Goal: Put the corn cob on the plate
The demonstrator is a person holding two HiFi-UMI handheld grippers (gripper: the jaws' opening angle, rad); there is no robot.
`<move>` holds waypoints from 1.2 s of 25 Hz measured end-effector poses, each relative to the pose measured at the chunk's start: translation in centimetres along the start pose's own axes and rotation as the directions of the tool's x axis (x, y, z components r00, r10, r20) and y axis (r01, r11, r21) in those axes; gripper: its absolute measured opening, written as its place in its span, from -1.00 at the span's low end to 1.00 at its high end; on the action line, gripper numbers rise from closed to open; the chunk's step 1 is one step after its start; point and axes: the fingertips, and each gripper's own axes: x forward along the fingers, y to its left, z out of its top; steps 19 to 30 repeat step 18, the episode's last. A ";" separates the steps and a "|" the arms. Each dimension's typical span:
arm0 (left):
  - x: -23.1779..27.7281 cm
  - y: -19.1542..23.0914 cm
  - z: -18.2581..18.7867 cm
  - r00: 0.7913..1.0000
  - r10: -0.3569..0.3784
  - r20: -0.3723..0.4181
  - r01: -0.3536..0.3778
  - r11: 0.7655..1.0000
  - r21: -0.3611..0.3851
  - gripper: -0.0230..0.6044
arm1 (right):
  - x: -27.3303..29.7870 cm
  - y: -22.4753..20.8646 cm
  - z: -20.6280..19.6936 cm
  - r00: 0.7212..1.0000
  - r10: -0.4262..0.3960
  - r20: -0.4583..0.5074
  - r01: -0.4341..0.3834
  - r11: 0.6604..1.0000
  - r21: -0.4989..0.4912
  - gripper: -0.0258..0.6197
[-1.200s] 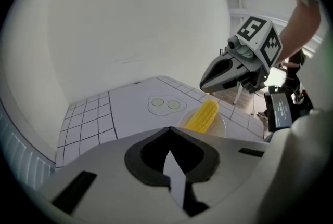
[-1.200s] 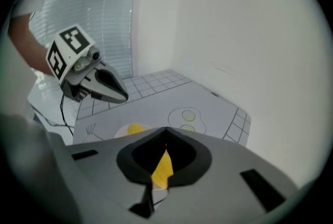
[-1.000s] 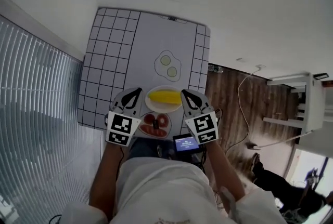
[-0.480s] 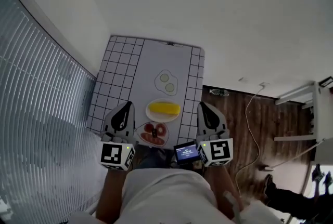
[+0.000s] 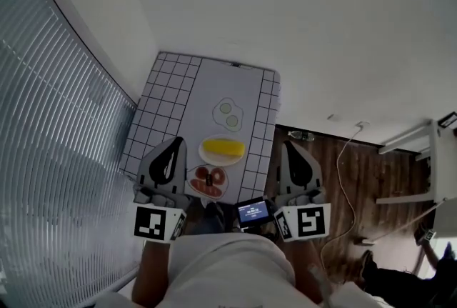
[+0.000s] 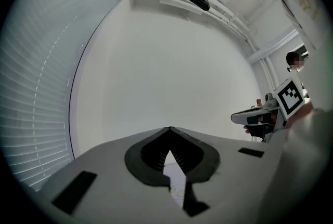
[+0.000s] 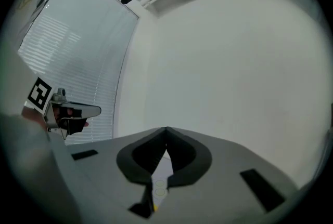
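The yellow corn cob [image 5: 223, 148] lies on a white plate [image 5: 206, 154] on the grid-patterned table [image 5: 164, 99]. Both grippers are held up close to my body, on either side of the plates and apart from them. My left gripper [image 5: 171, 141] is shut with nothing in it; in the left gripper view its tips [image 6: 169, 129] meet against a bare white wall. My right gripper [image 5: 289, 146] is shut and empty too, its tips [image 7: 166, 129] touching. Each gripper shows in the other's view: the right gripper [image 6: 264, 117] and the left gripper [image 7: 67, 111].
A second plate with red food [image 5: 208, 181] sits just nearer me than the corn plate. A fried-egg shape [image 5: 228, 113] lies further up the table. A small lit screen [image 5: 253, 211] is at my chest. Blinds [image 5: 50, 121] run along the left, and wooden floor [image 5: 335, 178] with a cable is on the right.
Both grippers have risen and drawn back from beside the corn plate toward my body. They now point level, and the table looks smaller and further below.
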 end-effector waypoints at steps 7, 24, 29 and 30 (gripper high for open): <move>-0.6 -1.2 0.2 0.999 -0.016 0.034 0.018 0.999 -0.040 -0.91 | -1.9 -0.6 0.0 1.000 -0.023 0.010 0.023 1.000 0.002 -0.90; -0.3 -1.2 -0.3 1.000 0.001 0.024 0.000 1.000 -0.020 -0.91 | -2.5 -1.0 -0.9 1.000 -0.022 0.009 0.022 1.000 0.015 -0.90; -0.3 -1.2 -0.3 1.000 0.001 0.024 0.000 1.000 -0.020 -0.91 | -2.5 -1.0 -0.9 1.000 -0.022 0.009 0.022 1.000 0.015 -0.90; -0.3 -1.2 -0.3 1.000 0.001 0.024 0.000 1.000 -0.020 -0.91 | -2.5 -1.0 -0.9 1.000 -0.022 0.009 0.022 1.000 0.015 -0.90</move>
